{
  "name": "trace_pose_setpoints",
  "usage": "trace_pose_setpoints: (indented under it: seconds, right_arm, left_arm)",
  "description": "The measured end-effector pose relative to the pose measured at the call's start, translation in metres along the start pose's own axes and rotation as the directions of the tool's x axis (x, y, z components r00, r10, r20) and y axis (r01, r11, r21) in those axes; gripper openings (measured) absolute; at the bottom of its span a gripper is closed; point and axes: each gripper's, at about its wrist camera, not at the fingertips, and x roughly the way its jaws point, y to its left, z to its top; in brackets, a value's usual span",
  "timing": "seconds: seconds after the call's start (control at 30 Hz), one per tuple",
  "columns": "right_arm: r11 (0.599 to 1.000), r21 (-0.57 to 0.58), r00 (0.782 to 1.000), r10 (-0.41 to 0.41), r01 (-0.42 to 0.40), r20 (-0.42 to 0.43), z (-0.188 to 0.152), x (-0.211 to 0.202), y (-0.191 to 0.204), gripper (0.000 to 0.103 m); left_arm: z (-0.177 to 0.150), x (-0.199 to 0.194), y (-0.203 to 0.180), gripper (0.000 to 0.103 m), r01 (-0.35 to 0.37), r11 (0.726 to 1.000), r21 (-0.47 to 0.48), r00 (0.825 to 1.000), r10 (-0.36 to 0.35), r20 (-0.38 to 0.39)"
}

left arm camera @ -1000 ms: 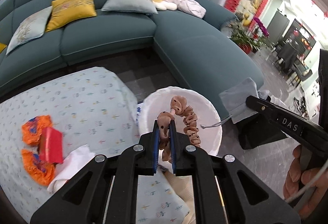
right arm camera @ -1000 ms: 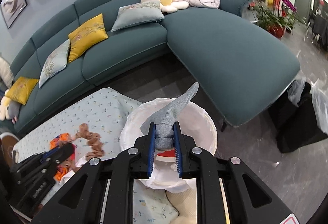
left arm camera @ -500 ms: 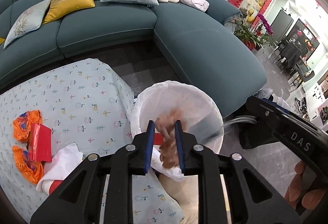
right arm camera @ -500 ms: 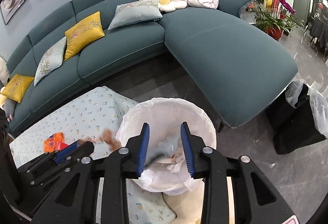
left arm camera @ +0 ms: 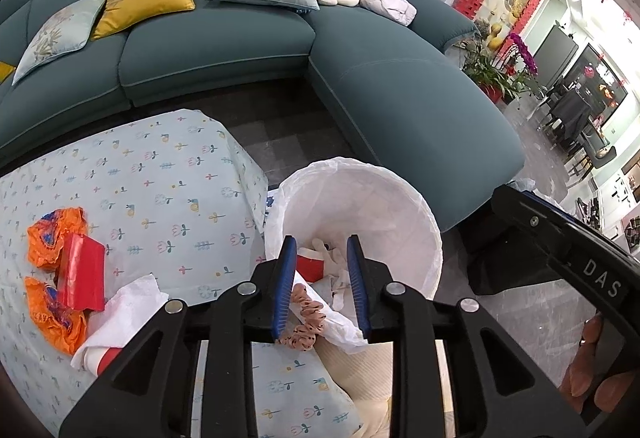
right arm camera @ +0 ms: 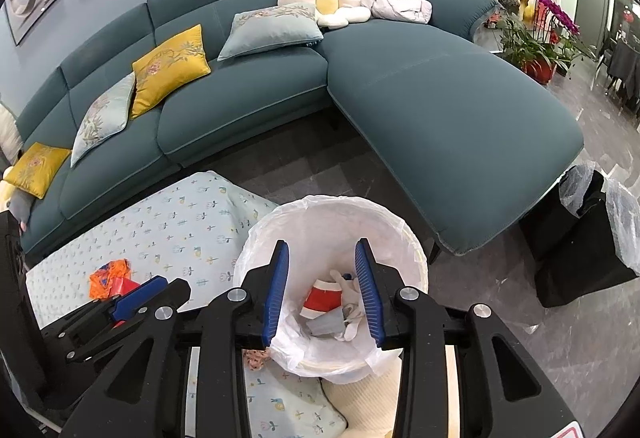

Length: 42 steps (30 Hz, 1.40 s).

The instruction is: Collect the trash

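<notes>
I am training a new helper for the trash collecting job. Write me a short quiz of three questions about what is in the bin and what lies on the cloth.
1. True or false: the white-lined bin is empty.
2. What lies between the two orange wrappers on the flowered cloth? A) a red packet B) a spoon C) a bottle
3. Fill in: in the left wrist view, crumpled ____ paper lies on the cloth just right of the red packet.

Key: 1. False, it holds a grey cloth and other trash. 2. A. 3. white.
</notes>
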Motion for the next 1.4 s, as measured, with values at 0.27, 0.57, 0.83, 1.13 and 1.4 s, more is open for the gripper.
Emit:
trace_pose_setpoints:
  seconds: [0.27,0.57,0.83,1.13,1.4]
  right_arm:
    - [1.000,-0.024,1.000,0.009,-0.010,-0.030,-0.002,0.007,-0.002,0.037]
    - [0.995,-0.084,0.997,0.040,-0.046,-0.067,-0.011,0.019,0.004,0.038]
    - [0.992,-0.076,0.989,0.091,-0.101,-0.120,-0.017,0.032,0.001,0.038]
    - [0.994,-0.060,0.985,0.084,-0.094,-0.152,-0.028,0.045,-0.012,0.038]
    - [0.996,-0.008,0.988,0.087,-0.088,-0.124,-0.025,0.044,-0.027,0.038]
  left_arm:
    - [-0.033,0.011,0.034,0.048,-0.027,0.998,-0.054,0.999,0.025,-0.048]
    - [-0.090,0.073,0.054,0.047,-0.076,0.992,-0.101,0.978,0.054,-0.202]
    - [-0.104,0.083,0.022,0.047,-0.046,0.998,-0.042,0.983,0.038,-0.179]
    - [-0.107,0.108,0.012,0.010,-0.054,0.998,0.036,0.975,0.061,-0.214]
    - [-0.069,0.067,-0.007,0.010,0.047,0.998,0.034,0.992,-0.042,-0.118]
